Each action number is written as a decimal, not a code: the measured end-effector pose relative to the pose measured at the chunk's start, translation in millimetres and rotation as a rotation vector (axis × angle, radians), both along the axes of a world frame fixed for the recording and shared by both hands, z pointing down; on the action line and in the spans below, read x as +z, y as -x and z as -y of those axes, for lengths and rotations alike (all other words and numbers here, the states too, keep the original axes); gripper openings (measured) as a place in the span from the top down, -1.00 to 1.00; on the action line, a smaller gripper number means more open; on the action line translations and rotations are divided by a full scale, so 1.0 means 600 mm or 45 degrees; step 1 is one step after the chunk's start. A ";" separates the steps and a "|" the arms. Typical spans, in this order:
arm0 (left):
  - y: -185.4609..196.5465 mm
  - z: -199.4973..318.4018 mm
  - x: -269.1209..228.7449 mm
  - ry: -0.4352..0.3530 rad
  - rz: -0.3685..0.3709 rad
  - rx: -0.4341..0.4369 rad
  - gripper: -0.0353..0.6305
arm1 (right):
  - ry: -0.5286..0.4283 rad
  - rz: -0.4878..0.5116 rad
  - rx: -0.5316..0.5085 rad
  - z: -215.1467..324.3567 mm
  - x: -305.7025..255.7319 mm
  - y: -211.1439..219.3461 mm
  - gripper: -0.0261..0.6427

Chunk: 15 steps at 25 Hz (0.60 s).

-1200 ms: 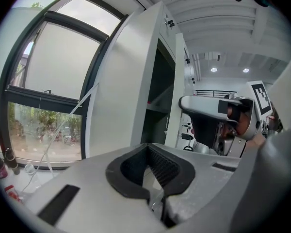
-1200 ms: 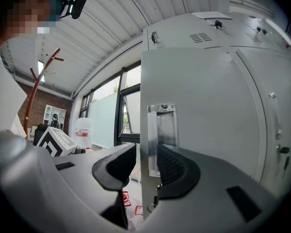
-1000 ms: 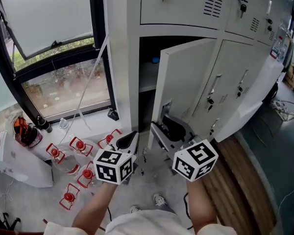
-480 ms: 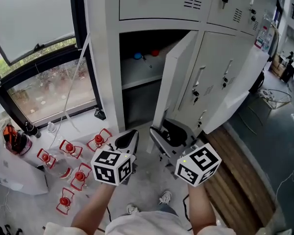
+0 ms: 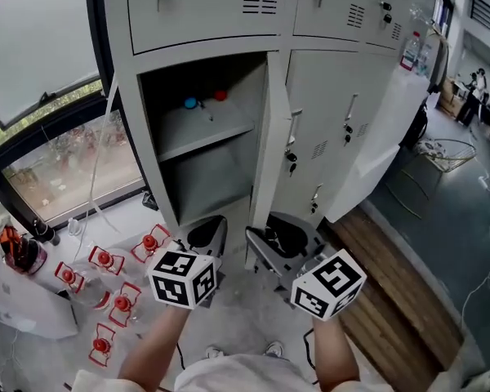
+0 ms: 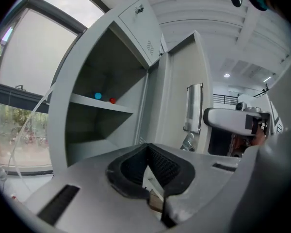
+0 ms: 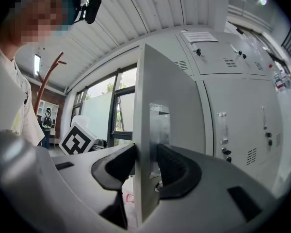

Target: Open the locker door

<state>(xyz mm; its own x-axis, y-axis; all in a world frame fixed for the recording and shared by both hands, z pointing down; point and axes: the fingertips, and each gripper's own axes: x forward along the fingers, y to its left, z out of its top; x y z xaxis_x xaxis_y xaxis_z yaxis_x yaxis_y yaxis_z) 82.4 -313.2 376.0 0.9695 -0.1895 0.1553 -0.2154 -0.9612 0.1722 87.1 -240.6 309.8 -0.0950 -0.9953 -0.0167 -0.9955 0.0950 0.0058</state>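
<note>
Locker door (image 7: 165, 96) edge stands pinched between right gripper (image 7: 146, 164) fingers, just closed further.

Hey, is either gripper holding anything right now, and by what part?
The right gripper holds the locker door by its free edge, beside the latch plate; its jaws have just been closing. The left gripper is shut and empty.

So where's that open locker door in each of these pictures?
Head view: door at centre, edge-on, right of the open compartment.
Left gripper view: door right of centre, its handle showing.
Right gripper view: door dead centre, edge-on.
Shared landmark: the window, left of the door in all three.
</note>
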 end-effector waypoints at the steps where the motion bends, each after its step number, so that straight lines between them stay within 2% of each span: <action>1: -0.012 -0.010 -0.002 -0.006 0.000 0.008 0.88 | -0.002 0.000 -0.005 -0.008 0.000 -0.008 0.51; 10: -0.087 -0.070 -0.011 -0.036 0.016 0.041 0.88 | -0.034 0.039 -0.106 -0.064 -0.001 -0.061 0.51; 15: -0.111 -0.085 -0.013 -0.042 0.023 0.049 0.88 | -0.037 0.034 -0.114 -0.087 -0.002 -0.093 0.51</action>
<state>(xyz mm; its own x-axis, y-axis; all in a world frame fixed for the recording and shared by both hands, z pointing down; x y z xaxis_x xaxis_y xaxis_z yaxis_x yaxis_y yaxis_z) 149.3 -262.3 368.0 0.9733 -0.1576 0.1670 -0.1811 -0.9740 0.1363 143.0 -188.6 308.6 -0.1830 -0.9819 -0.0490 -0.9828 0.1840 -0.0169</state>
